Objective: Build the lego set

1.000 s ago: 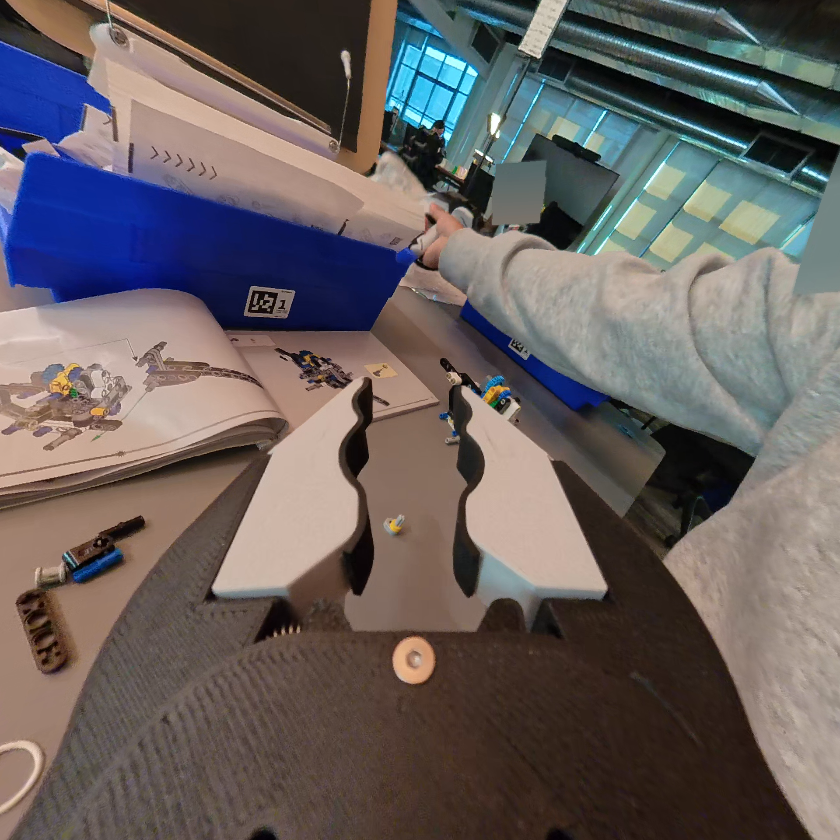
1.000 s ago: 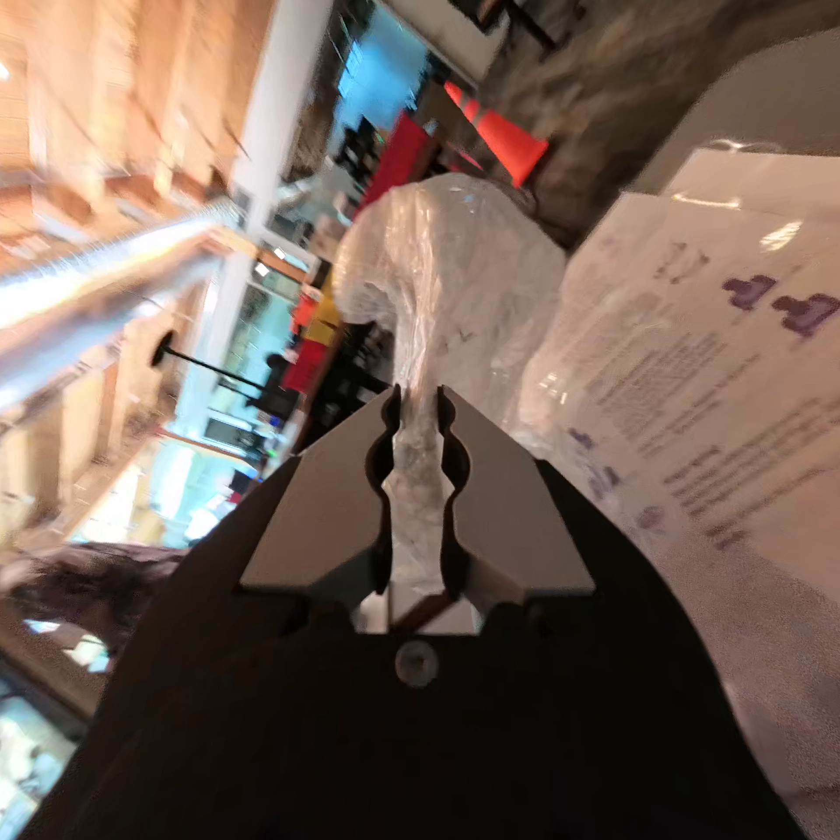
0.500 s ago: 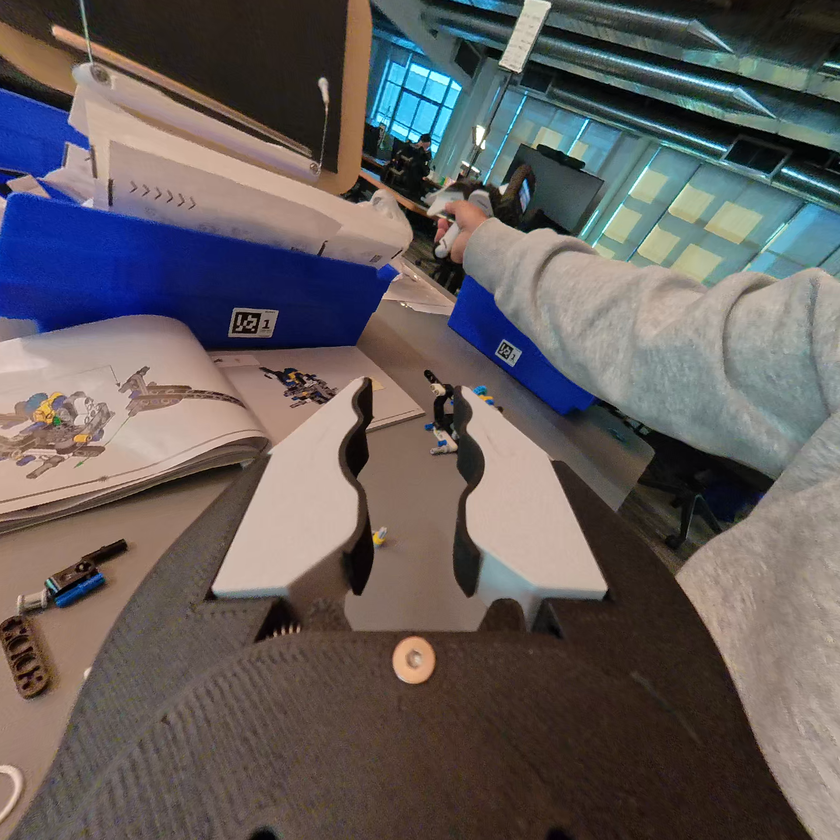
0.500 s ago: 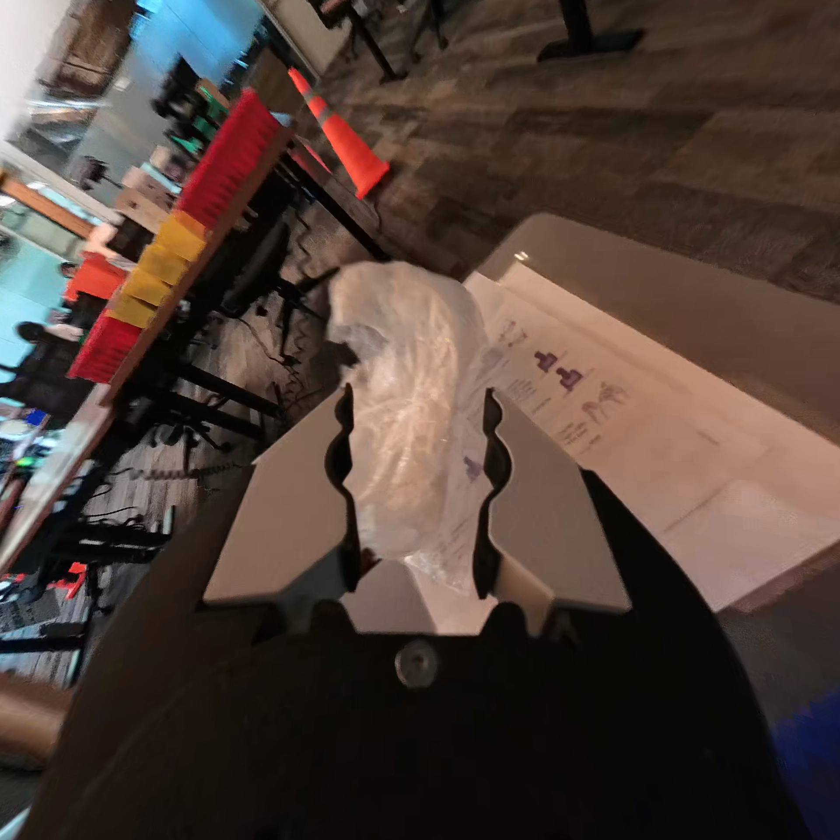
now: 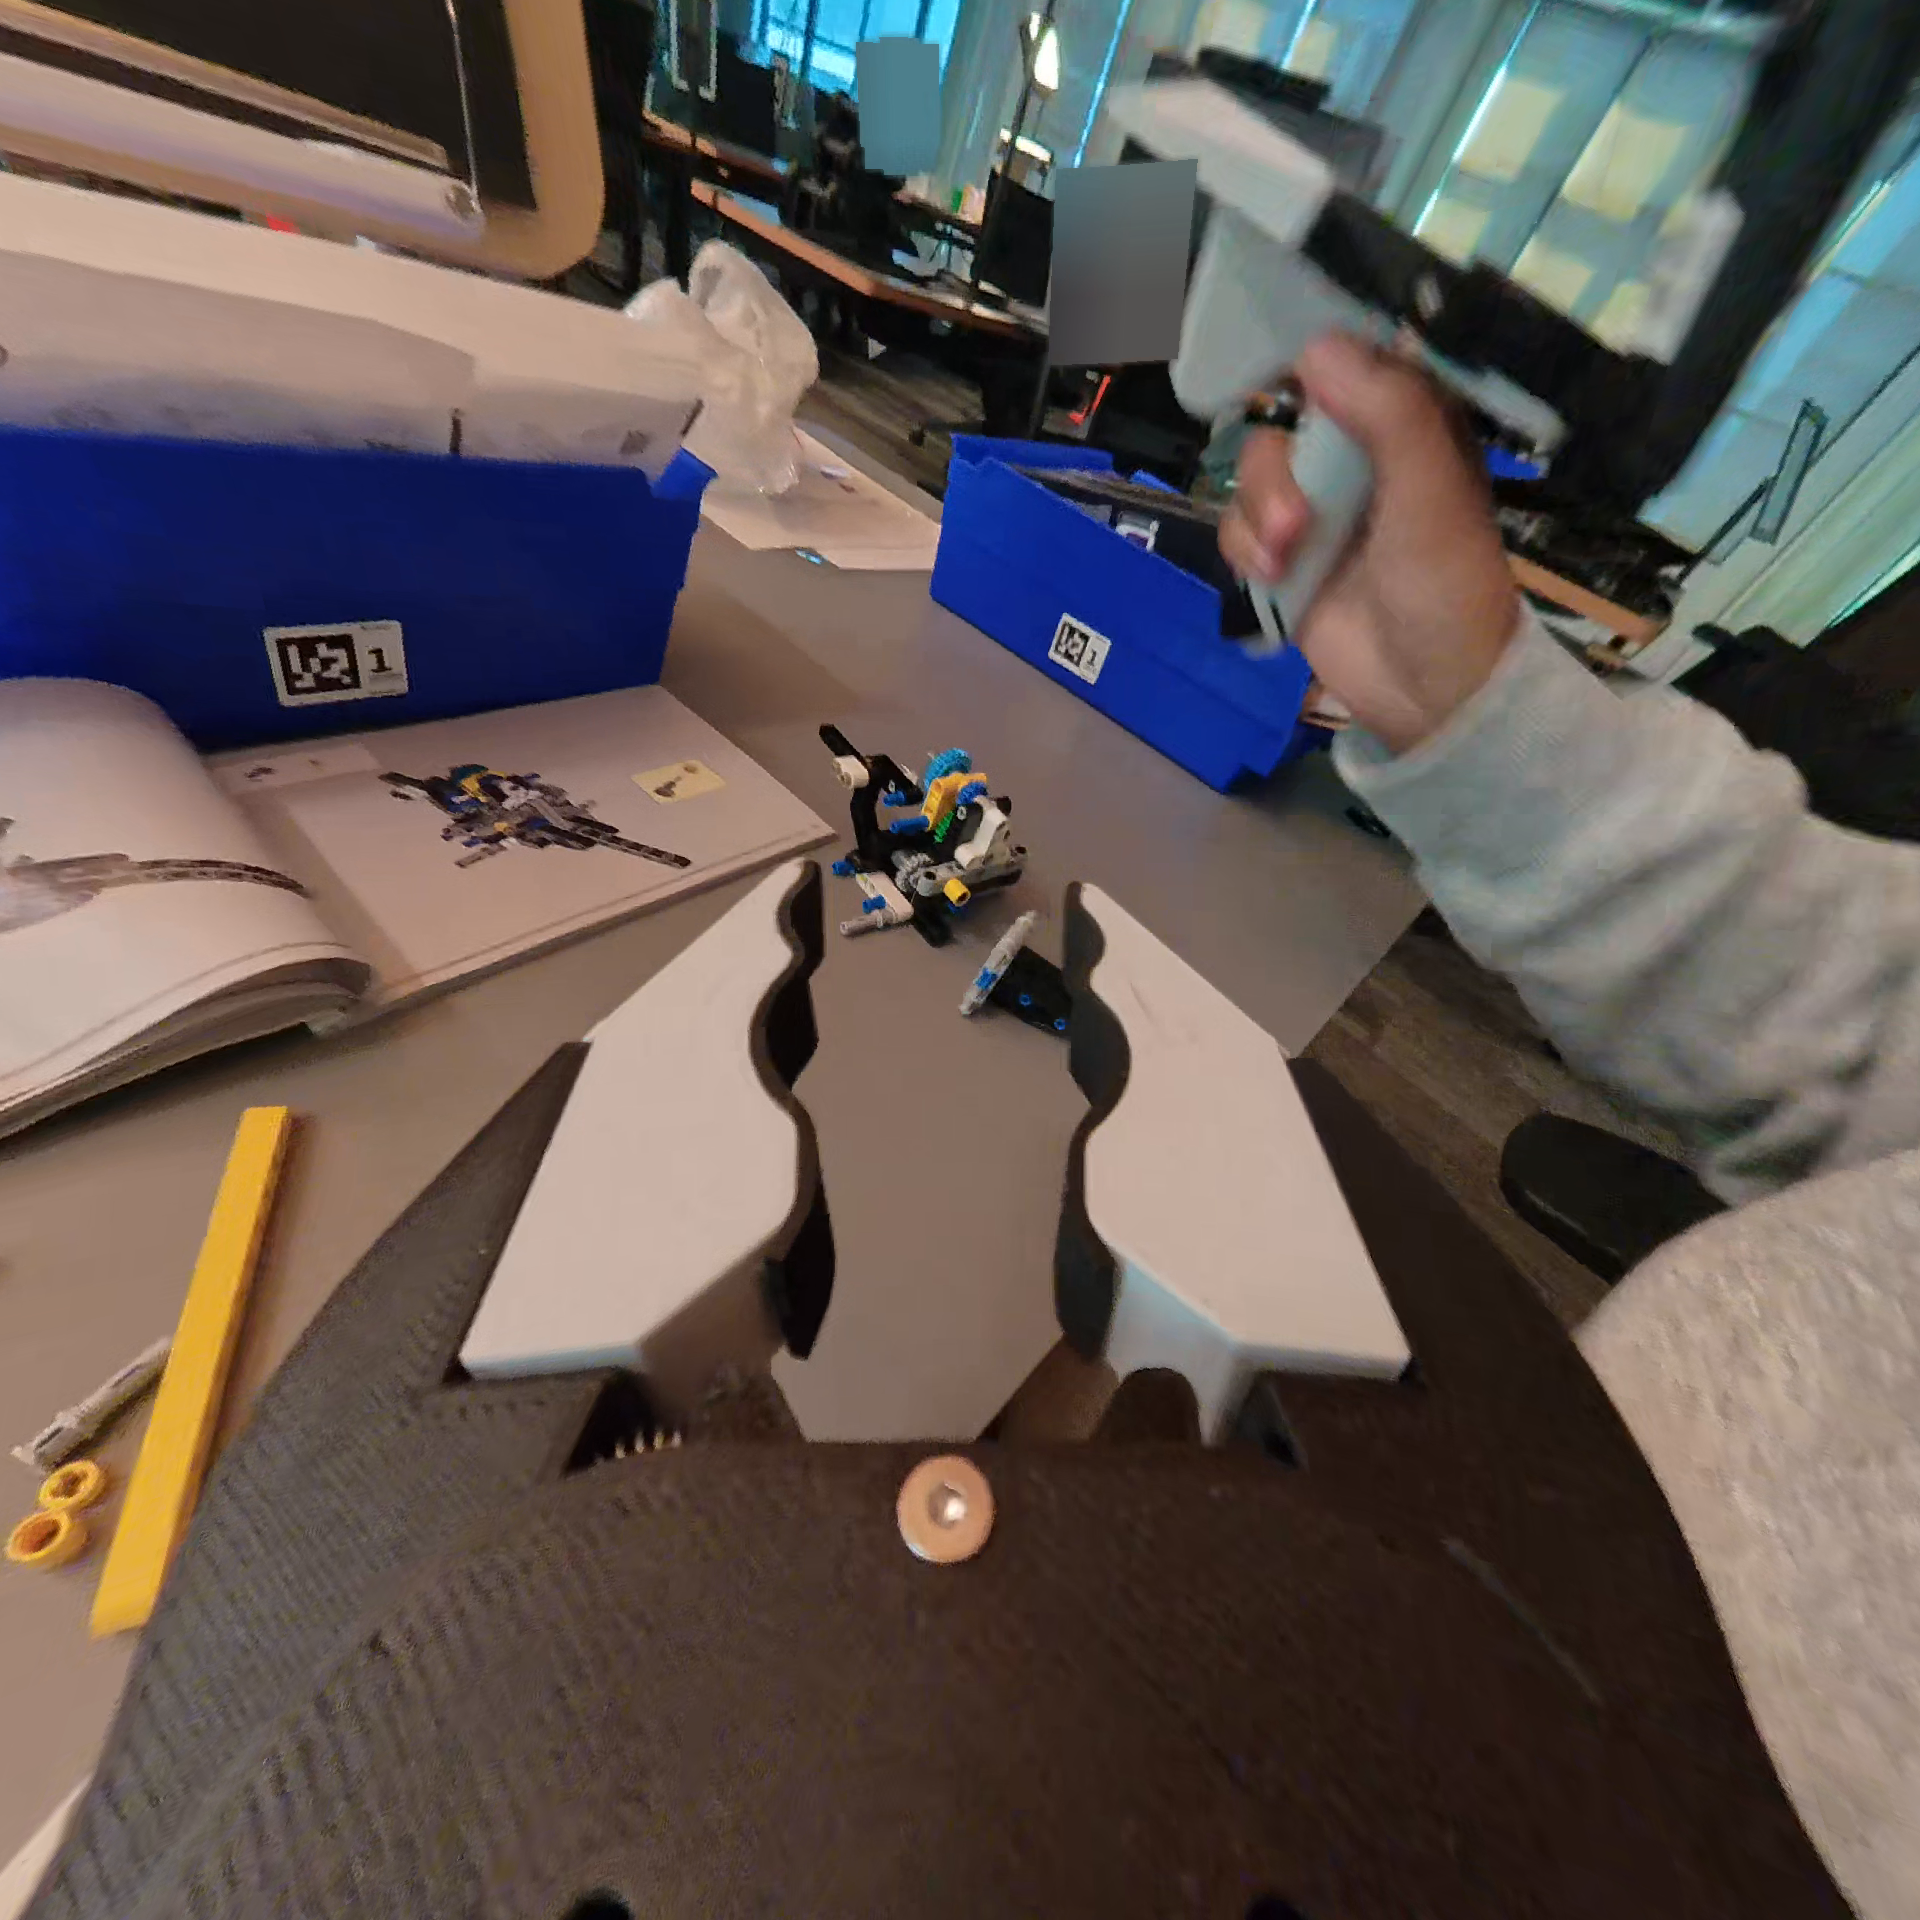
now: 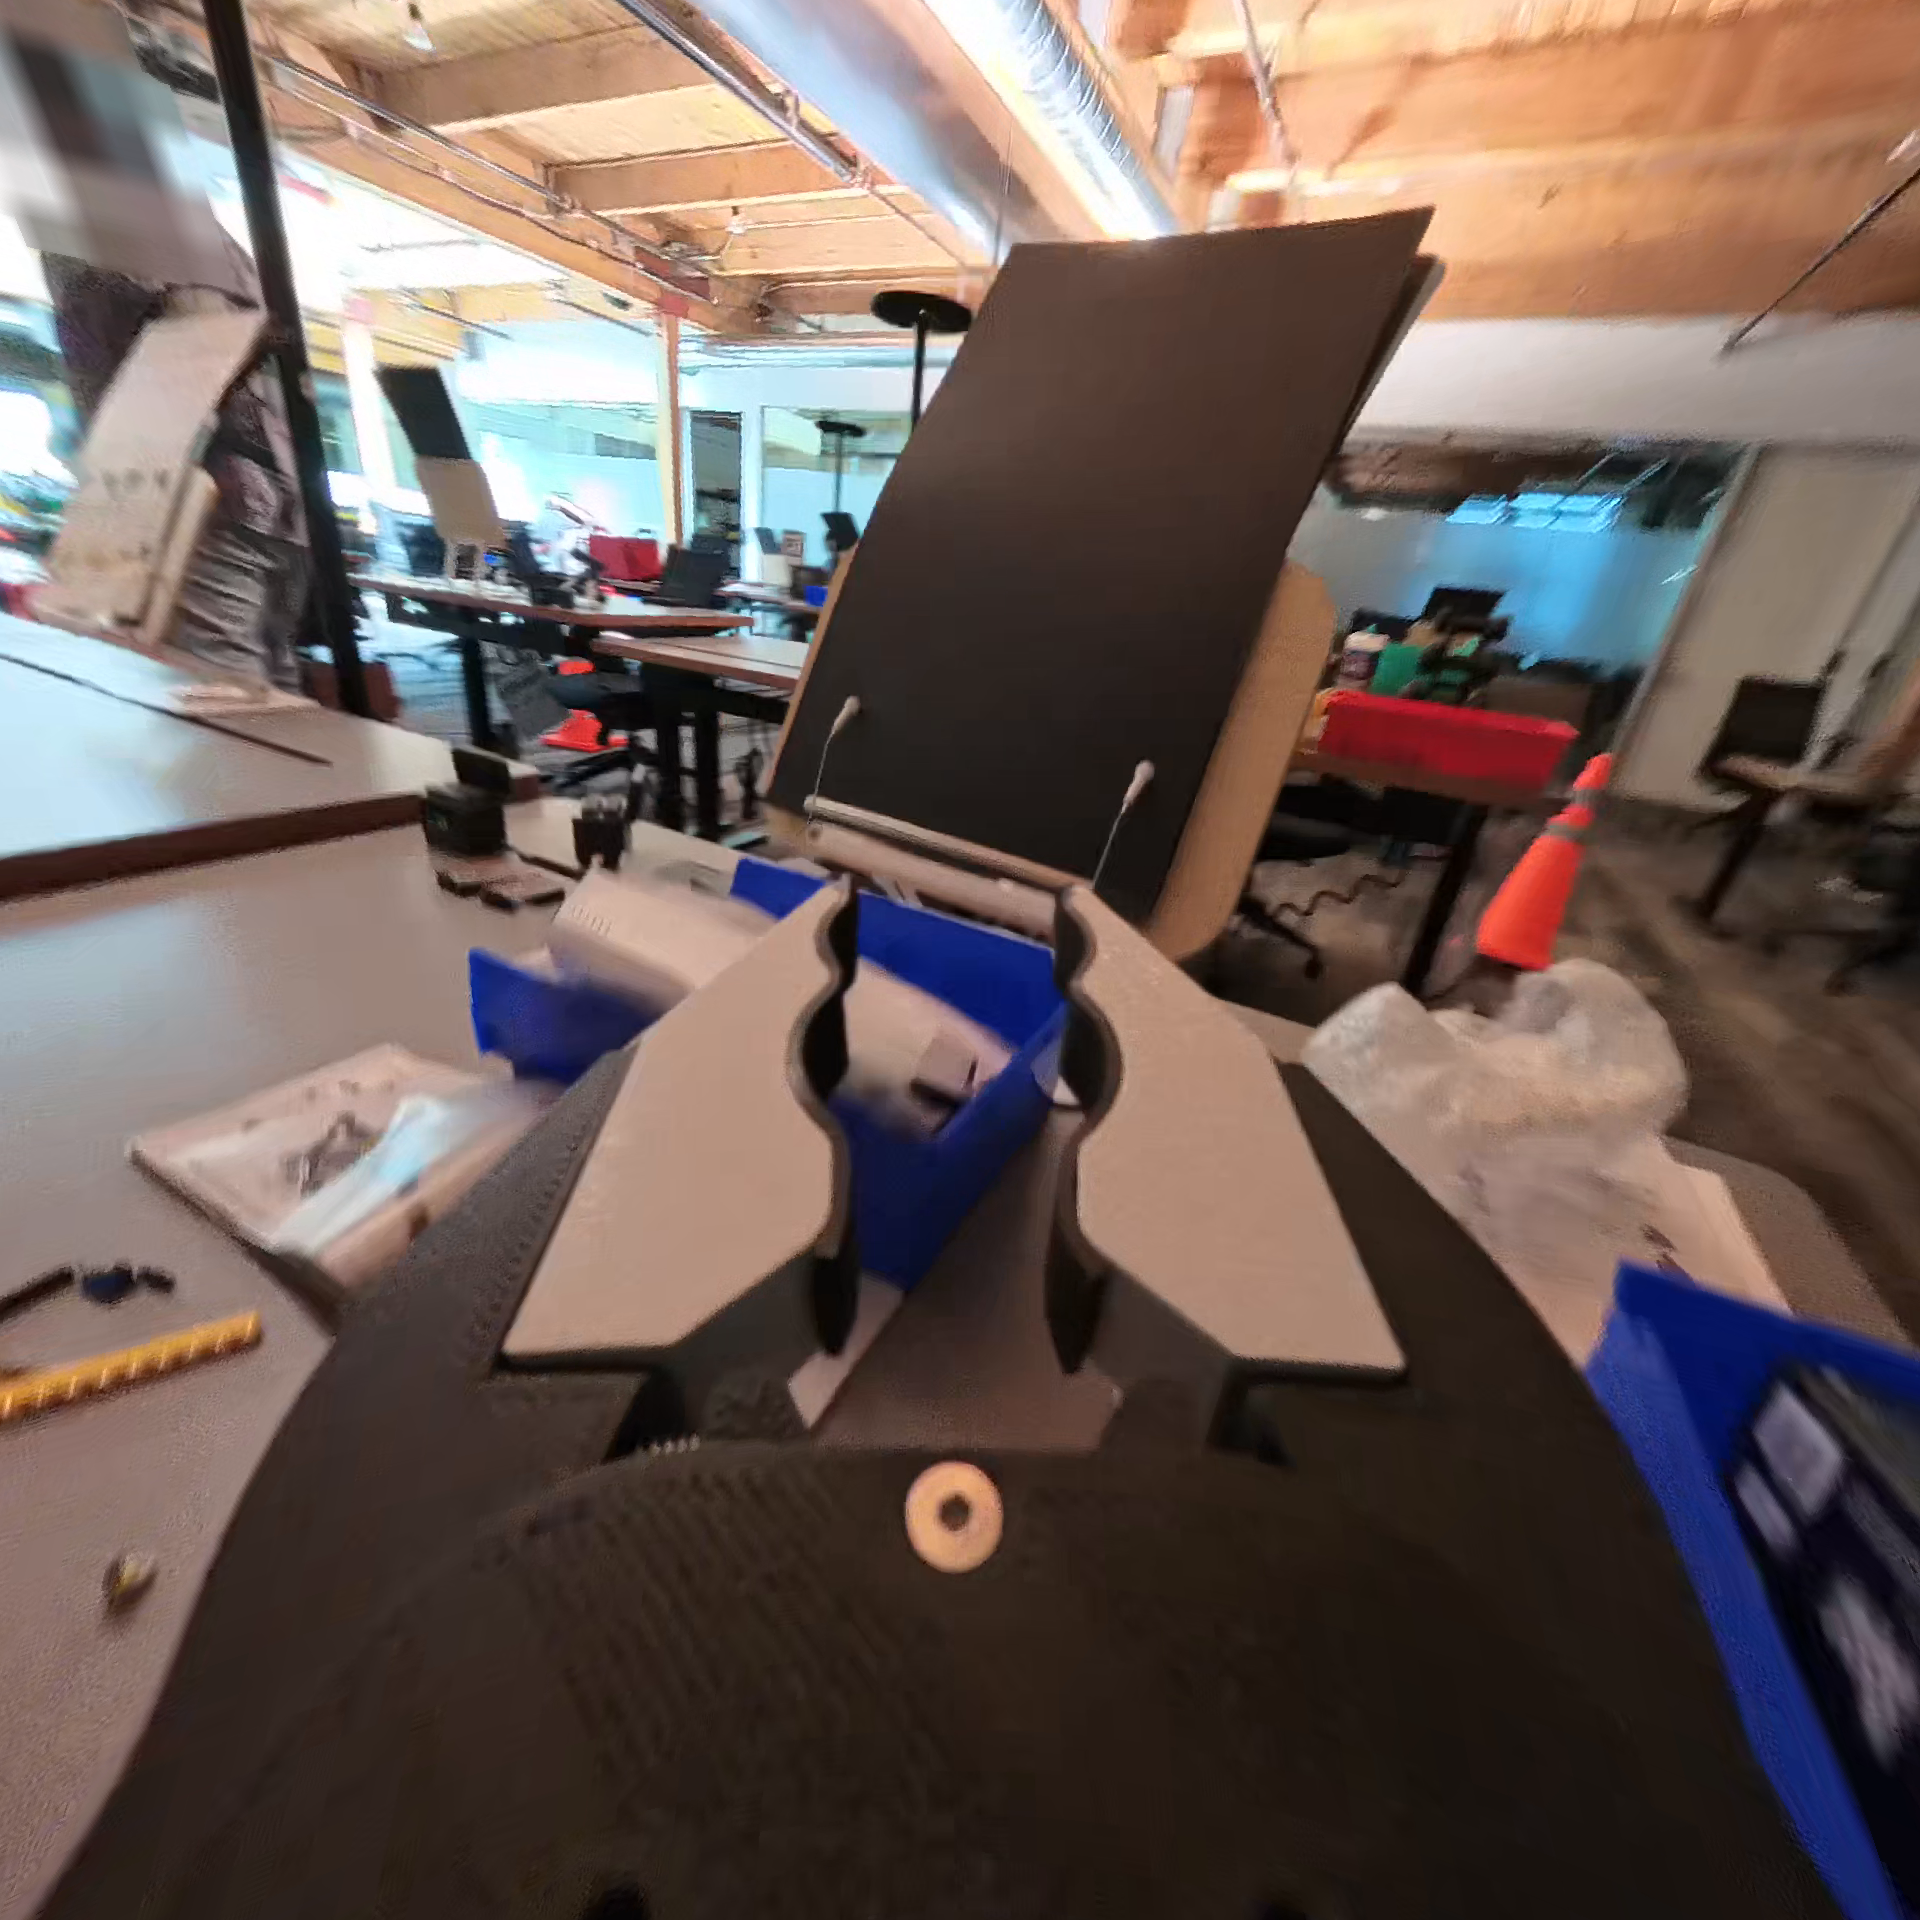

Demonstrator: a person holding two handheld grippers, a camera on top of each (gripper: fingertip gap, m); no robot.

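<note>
Since a second ago our right gripper (image 6: 951,914) has let go of the plastic bag (image 6: 1496,1070) and swung back, jaws apart and empty. Our left gripper (image 5: 940,904) hovers open too. Just beyond it sits the half-built model (image 5: 925,831) beside the open manual (image 5: 499,831). Next, we judge, comes fetching a piece; loose parts blur.
</note>
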